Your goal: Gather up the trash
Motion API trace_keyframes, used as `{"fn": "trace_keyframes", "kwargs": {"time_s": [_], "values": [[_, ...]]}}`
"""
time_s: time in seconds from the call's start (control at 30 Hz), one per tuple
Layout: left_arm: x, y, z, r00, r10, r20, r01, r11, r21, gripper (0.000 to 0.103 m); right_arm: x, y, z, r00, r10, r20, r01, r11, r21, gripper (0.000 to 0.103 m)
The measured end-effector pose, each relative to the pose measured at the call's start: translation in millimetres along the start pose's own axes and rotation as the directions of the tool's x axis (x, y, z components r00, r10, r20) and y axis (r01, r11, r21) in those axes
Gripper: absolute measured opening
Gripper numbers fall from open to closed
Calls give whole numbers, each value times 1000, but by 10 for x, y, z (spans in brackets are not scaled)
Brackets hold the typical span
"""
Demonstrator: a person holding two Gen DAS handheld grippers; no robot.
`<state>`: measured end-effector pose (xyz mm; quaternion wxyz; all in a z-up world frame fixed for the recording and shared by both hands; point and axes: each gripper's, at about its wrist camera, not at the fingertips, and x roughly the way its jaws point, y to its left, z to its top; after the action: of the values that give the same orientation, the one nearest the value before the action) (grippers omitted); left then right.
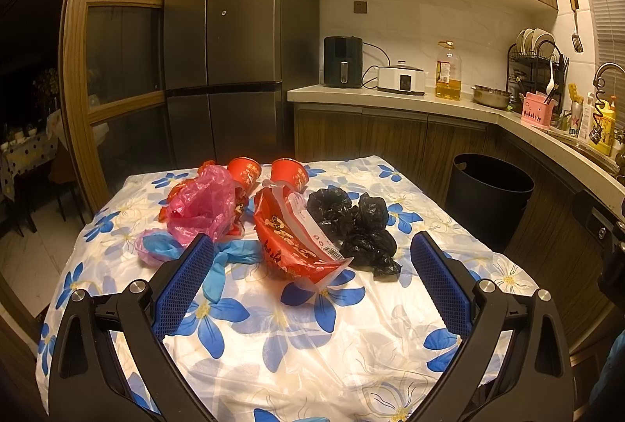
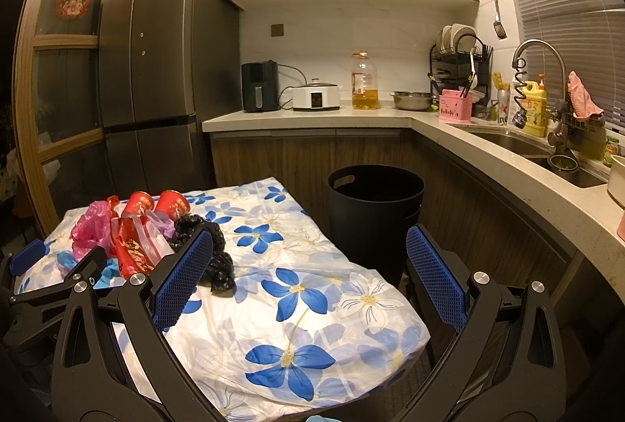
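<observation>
Both grippers (left gripper (image 1: 312, 285), right gripper (image 2: 310, 279)) wide; black bags (image 2: 218, 258) partly hidden.

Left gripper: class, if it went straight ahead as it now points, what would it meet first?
Probably the red snack wrapper, centred between the open jaws of the left gripper; depth is uncertain.

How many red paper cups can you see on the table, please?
2. The left red cup and the right red cup lie side by side at the far edge of the table, behind the pink bag; more may be hidden.
</observation>
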<state>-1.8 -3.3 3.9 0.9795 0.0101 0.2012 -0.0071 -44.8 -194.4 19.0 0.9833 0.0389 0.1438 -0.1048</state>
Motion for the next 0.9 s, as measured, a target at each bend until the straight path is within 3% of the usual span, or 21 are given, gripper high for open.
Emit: {"fn": "trace_keyframes", "kwargs": {"time_s": [0.9], "values": [[1, 5, 0, 1000, -1, 0, 1, 1000, -3, 97, 10, 24, -38, 1000, 1, -5, -1, 1000, -1, 98]]}}
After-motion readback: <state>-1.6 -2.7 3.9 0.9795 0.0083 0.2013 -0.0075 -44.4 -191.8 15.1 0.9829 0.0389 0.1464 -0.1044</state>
